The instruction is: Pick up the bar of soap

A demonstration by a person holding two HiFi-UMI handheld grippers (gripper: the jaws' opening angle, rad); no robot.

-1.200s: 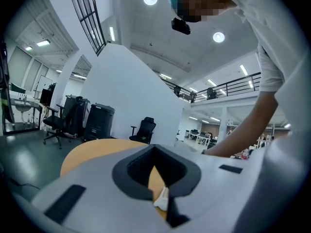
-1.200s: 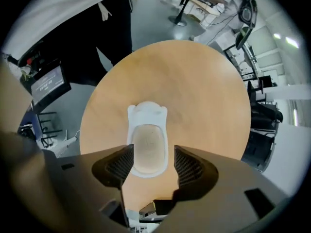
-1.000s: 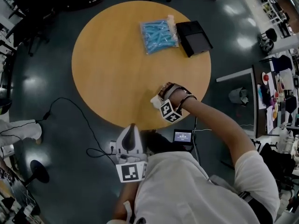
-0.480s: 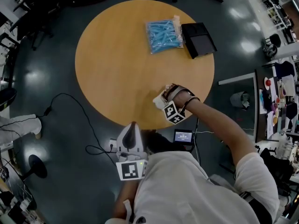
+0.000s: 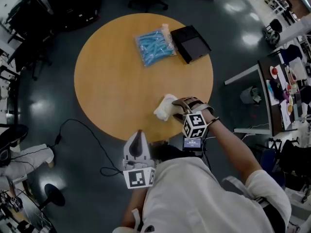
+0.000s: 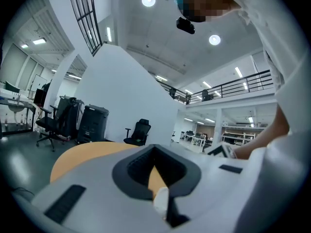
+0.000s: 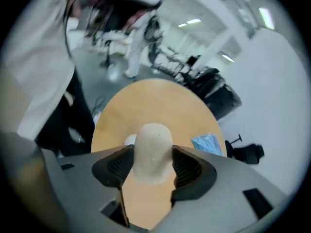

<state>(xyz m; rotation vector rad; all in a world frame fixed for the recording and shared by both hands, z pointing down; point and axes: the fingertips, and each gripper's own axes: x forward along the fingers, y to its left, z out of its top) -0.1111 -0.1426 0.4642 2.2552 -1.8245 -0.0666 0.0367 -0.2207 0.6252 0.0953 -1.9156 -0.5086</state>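
The bar of soap (image 7: 153,149) is a pale cream block with a rounded end, and my right gripper (image 7: 153,161) is shut on it, one dark ribbed pad against each side. It hangs above the round wooden table (image 7: 160,101). In the head view the soap (image 5: 164,108) shows white beside the right gripper (image 5: 175,109), over the table's near right part. My left gripper (image 5: 138,139) is held low near the person's body, off the table's near edge. In the left gripper view its jaws (image 6: 160,200) meet with nothing between them.
A blue plastic packet (image 5: 153,46) and a flat black box (image 5: 190,42) lie at the table's far side (image 5: 112,72). A small lit screen (image 5: 193,143) sits just off the near edge. A cable (image 5: 92,135) runs over the dark floor; office chairs and desks stand around.
The right gripper has drawn back toward the table's near right edge with the soap in it, and the soap now shows more fully. The left gripper has stayed put.
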